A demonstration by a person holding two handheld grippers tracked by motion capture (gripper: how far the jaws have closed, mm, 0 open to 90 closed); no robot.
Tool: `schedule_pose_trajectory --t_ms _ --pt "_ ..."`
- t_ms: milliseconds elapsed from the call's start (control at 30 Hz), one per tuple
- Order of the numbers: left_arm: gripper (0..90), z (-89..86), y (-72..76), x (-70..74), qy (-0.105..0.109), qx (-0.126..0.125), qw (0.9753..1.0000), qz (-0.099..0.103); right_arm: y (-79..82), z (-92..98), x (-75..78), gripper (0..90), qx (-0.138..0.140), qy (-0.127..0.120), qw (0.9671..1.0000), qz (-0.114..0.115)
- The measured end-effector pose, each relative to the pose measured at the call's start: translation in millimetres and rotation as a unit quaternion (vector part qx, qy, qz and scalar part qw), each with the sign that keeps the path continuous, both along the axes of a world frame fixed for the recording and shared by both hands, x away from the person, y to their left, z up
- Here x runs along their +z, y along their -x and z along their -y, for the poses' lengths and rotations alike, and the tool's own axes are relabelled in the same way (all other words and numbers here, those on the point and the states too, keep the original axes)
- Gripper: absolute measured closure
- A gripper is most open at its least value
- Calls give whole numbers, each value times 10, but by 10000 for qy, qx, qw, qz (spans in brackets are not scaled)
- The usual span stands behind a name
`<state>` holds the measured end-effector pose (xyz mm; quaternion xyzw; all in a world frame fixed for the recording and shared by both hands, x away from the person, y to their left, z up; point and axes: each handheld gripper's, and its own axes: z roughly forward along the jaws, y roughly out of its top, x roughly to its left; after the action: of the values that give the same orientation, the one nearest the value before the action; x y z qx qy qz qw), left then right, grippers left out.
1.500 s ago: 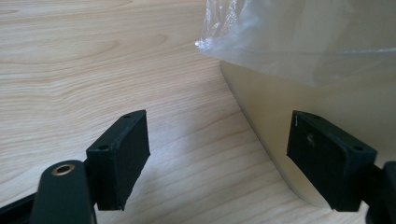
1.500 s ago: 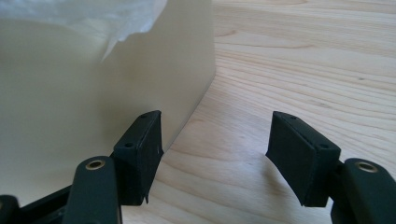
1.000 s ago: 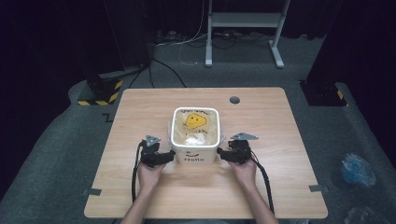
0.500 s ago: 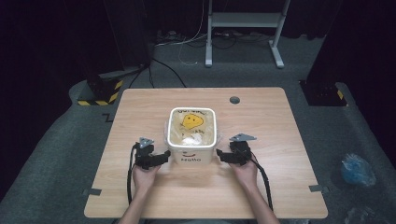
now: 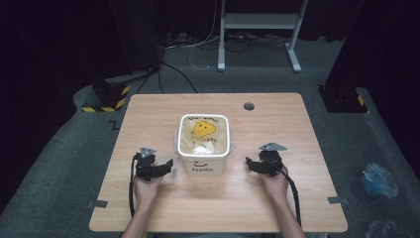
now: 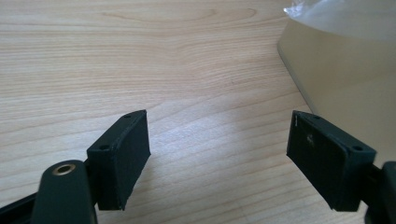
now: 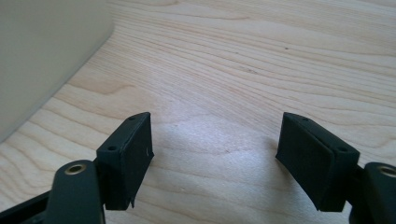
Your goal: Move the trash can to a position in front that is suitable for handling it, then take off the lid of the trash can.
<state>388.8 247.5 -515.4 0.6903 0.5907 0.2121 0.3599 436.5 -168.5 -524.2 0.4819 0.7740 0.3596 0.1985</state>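
A white square bin (image 5: 203, 144) lined with a clear bag stands mid-table; a yellow shape and the word "Hello" mark it. My left gripper (image 5: 170, 164) rests on the wood just left of the bin, jaws open and empty. In the left gripper view the bin's wall (image 6: 345, 70) rises at the right, beyond the gripper (image 6: 217, 158). My right gripper (image 5: 249, 164) sits open to the bin's right, a gap away. The right gripper view has the bin wall (image 7: 42, 51) at the left, past the gripper (image 7: 215, 156), with bare wood between the jaws.
The wooden table (image 5: 297, 129) has a round cable hole (image 5: 248, 106) at the back. A metal stand (image 5: 257, 29) and cables lie on the grey floor behind. A crumpled blue bag (image 5: 376, 179) lies on the floor at the right.
Both grippers have drawn outward from the bin's sides and a little toward the person. The bin stays put on the table.
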Motion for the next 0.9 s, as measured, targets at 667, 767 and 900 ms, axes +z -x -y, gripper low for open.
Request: schedule_pose_trajectory --t_ms 667,767,900 --pt "219 -237 54 -120 -283 312 9991 43 -5 -42 -7 207 -110 270 9996 22" --pt "205 -173 47 -123 -728 255 9970 19 -5 -42 -7 207 -111 268 9996 20" --pt "162 -173 39 -128 -719 356 9968 0 0 -48 -6 205 -149 260 9995 2"
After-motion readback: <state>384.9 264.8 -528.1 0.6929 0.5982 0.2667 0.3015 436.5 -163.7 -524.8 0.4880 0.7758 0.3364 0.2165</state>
